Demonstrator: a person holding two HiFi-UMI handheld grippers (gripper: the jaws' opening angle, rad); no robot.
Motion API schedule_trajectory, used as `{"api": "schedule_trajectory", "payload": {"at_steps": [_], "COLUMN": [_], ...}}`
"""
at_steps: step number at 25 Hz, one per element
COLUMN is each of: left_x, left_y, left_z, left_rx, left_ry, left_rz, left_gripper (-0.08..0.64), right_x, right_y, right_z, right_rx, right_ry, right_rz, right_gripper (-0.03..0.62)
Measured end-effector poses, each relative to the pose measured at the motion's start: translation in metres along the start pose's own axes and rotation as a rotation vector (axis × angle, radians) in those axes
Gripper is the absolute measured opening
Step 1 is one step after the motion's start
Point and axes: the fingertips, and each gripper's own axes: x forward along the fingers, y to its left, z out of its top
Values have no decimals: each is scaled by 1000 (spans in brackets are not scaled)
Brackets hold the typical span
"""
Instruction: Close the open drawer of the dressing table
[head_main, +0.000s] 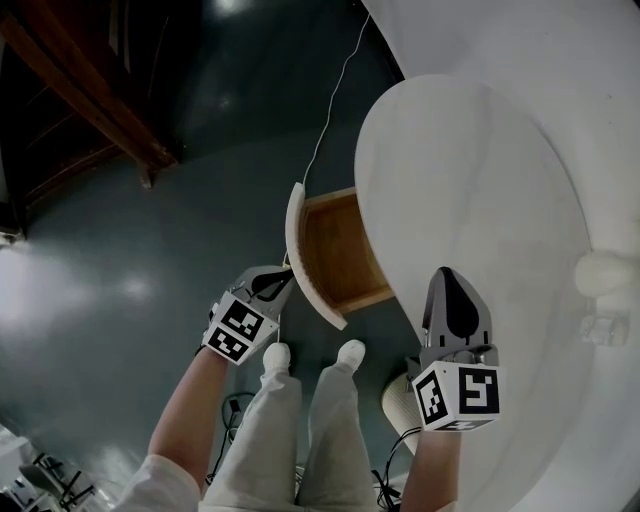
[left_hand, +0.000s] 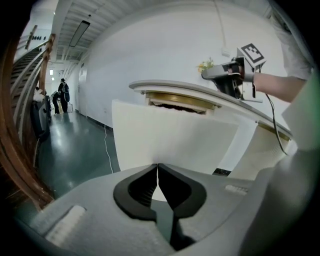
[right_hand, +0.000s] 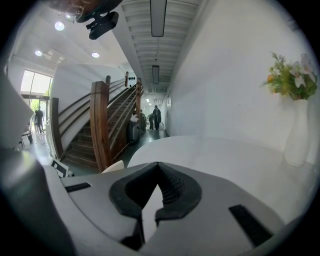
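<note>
Both tongs are pinched shut, holding nothing. The open drawer (head_main: 335, 245) fronts just ahead of your left tongs (head_main: 286, 271) — push it squarely at mid-panel, right tongs (head_main: 447, 275) clear above the desk (head_main: 480, 180).

The white tabletop (head_main: 480, 190) before me, rounded at its edge, carries a white vase (right_hand: 298, 135) of flowers, upright and close to the wall. Below it I see dark, glossy floor (head_main: 120, 270), with a thin white cable (left_hand: 106, 147) trailing over it.
</note>
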Motion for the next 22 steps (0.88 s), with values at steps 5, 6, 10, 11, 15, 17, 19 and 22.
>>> {"api": "schedule_trajectory", "payload": {"at_steps": [5, 6, 10, 11, 15, 17, 19, 22], "left_x": [11, 14, 25, 28, 40, 46, 49, 52], "left_y": [-7, -9, -13, -13, -19, -23, -24, -25], "left_z": [7, 9, 17, 18, 26, 30, 32, 34], "left_rx": [50, 58, 76, 81, 95, 95, 87, 71], "left_ry": [-20, -24, -40, -42, -49, -55, -63, -74], "left_rz": [-3, -4, -13, -16, -24, -22, -19, -13], "left_gripper": [20, 20, 20, 20, 18, 20, 18, 18], "right_x": [1, 1, 2, 2, -1, -4, -6, -9], "right_y": [-9, -11, -18, -20, -27, -32, -36, -40], "right_z": [-1, -1, 0, 0, -2, -4, -5, -6], "right_rx": [11, 14, 38, 43, 45, 44, 46, 53], "right_ry": [-2, -3, -9, -9, -7, -5, -3, -5], "right_rz": [1, 0, -2, -4, -8, -9, -11, -13], "right_gripper": [-5, -5, -5, -5, -5, -5, -5, -5]}}
